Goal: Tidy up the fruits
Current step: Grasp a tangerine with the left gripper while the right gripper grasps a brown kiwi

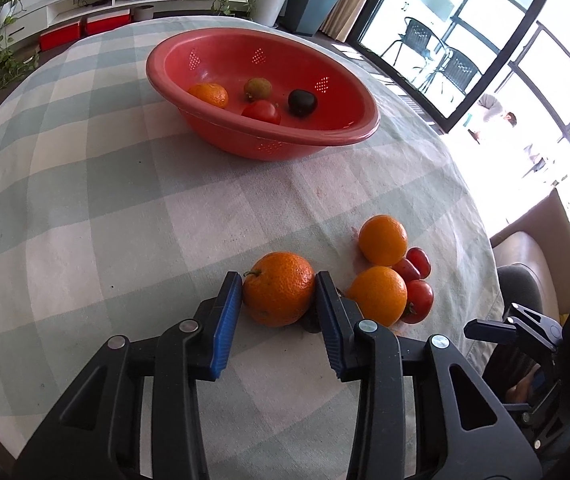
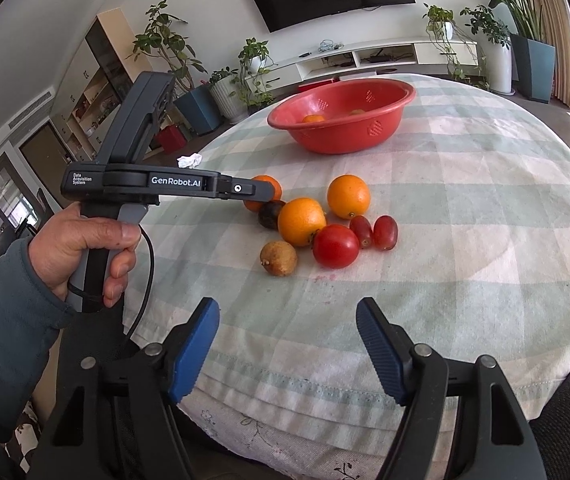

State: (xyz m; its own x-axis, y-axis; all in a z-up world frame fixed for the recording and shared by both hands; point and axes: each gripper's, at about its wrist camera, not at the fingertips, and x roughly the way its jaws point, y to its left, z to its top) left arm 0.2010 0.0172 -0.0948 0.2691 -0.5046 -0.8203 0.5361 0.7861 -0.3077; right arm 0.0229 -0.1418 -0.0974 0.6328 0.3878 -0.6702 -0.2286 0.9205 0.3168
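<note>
My left gripper (image 1: 278, 280) is shut on a stemmed orange (image 1: 278, 289) that rests on the checked tablecloth, a blue pad pressed against each side. In the right wrist view a hand (image 2: 81, 244) holds this gripper (image 2: 261, 190) from the left. Beside it lie two oranges (image 2: 301, 221) (image 2: 348, 196), a tomato (image 2: 335, 246), two small red fruits (image 2: 385, 232), a brown fruit (image 2: 279, 258) and a dark fruit (image 2: 270, 214). The red bowl (image 1: 365, 128) farther back holds an orange (image 1: 208, 95), a tomato (image 1: 261, 112), a dark fruit (image 1: 302, 102) and a greenish fruit (image 1: 258, 87). My right gripper (image 2: 287, 312) stands open over the table's near edge, nothing between its fingers.
A crumpled white tissue (image 2: 190, 160) lies at the table's left side. The round table's edge (image 2: 325, 392) runs just under my right gripper. A padded seat (image 1: 525, 248) stands off the table's right side. Potted plants and a low TV shelf line the far wall.
</note>
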